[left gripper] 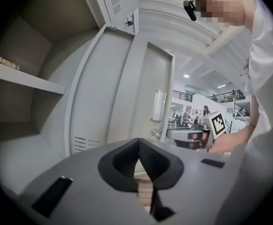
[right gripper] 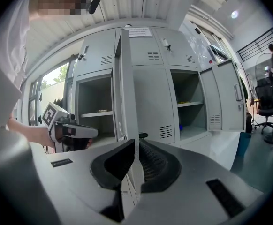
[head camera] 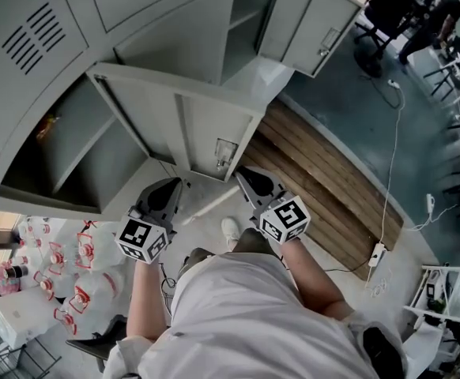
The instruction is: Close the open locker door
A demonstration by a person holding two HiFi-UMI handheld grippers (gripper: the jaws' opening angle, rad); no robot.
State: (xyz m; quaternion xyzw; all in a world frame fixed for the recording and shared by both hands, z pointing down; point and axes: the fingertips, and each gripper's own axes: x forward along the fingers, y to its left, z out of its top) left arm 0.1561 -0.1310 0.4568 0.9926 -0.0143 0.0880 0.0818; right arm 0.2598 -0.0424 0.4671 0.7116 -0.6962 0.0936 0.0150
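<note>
Grey steel lockers (head camera: 48, 22) seen steeply from above, one door (head camera: 175, 125) standing wide open toward the person, free edge nearest, a small latch (head camera: 224, 153) on its inner face. Behind it, an open compartment (left gripper: 19, 36) with a shelf (left gripper: 24, 78).

At the door's free edge, just beside the latch, the right gripper (head camera: 246, 174), held roughly level. In its own view: jaws parted slightly, the door's thin edge standing upright in the narrow gap between them; contact between pads and metal not clear.

Near the middle of the door's inner face, the left gripper (head camera: 169, 188), apart from the right gripper and also roughly level. In its own view: jaws together at the tips, nothing between them, aimed at the door's inner face with the dark compartment off to the left.

Bare forearms (head camera: 147, 290) behind both tools, reaching out from a white shirt (head camera: 254, 314).

Further right along the row, a second locker door (head camera: 309, 22) also open. On the floor: wooden planks (head camera: 325, 188) to the person's right, packs of bottles (head camera: 64, 267) to the left, one white shoe (head camera: 230, 229) under the door. Well apart, past the far lockers, an office chair (right gripper: 267, 108).
</note>
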